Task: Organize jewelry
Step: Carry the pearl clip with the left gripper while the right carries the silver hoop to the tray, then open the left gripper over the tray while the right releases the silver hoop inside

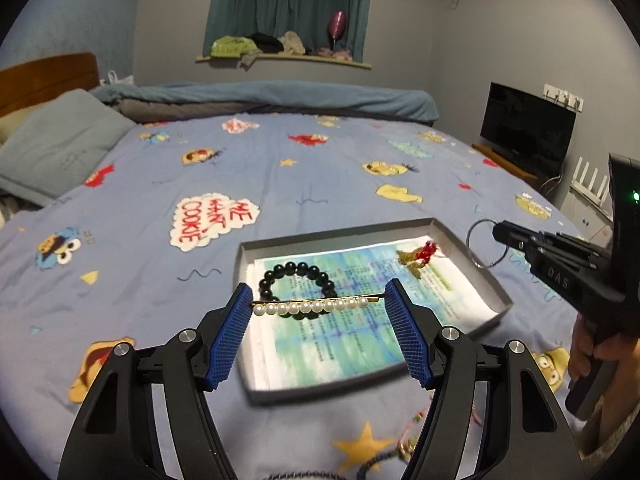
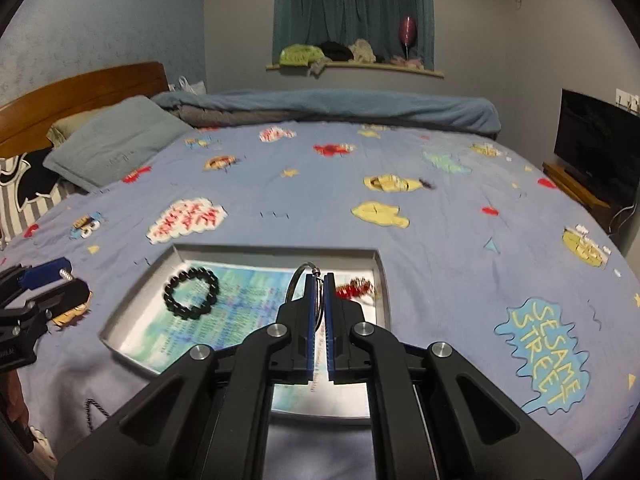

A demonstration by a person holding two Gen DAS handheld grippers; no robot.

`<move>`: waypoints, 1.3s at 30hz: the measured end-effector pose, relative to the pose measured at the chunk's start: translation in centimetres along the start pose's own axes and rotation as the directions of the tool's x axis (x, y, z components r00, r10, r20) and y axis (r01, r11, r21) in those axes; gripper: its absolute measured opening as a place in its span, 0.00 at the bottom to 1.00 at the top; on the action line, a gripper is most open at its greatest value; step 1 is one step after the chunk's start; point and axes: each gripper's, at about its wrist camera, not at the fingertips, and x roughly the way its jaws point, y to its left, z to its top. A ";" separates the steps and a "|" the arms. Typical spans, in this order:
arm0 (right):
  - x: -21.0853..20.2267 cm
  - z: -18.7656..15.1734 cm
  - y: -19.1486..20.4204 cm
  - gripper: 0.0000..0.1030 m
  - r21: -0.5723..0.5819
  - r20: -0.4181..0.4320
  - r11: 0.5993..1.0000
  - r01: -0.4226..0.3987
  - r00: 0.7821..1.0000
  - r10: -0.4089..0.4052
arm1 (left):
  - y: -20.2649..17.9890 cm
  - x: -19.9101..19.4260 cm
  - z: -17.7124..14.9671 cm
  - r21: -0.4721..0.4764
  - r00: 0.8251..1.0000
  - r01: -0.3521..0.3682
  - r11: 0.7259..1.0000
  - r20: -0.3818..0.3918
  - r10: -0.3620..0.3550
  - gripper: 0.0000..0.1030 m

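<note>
My left gripper (image 1: 319,303) is shut on a pearl hair pin (image 1: 312,306), held lengthwise between the blue pads above the near end of a grey tray (image 1: 472,258). The tray holds a printed paper, a black bead bracelet (image 1: 297,278) and a red and gold ornament (image 1: 420,256). My right gripper (image 2: 319,280) is shut on a thin silver ring bangle (image 2: 298,278), held above the tray's right half; in the left wrist view the silver ring bangle (image 1: 486,242) hangs off its tip past the tray's right rim. The black bead bracelet (image 2: 191,294) lies at the tray's left.
The tray (image 2: 276,251) lies on a blue cartoon-print bedsheet (image 1: 280,176). More loose jewelry, cords and a chain (image 1: 404,440), lies on the sheet near the front edge. A pillow (image 1: 60,144) is at far left, a TV (image 1: 526,128) at right. A hand (image 1: 588,348) holds the right tool.
</note>
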 end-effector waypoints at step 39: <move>9.0 -4.0 -1.9 0.04 -0.045 -0.177 0.999 -0.026 0.984 0.017 | -3.5 19.7 2.2 -0.006 0.927 0.119 0.993 -0.358 -0.113 0.68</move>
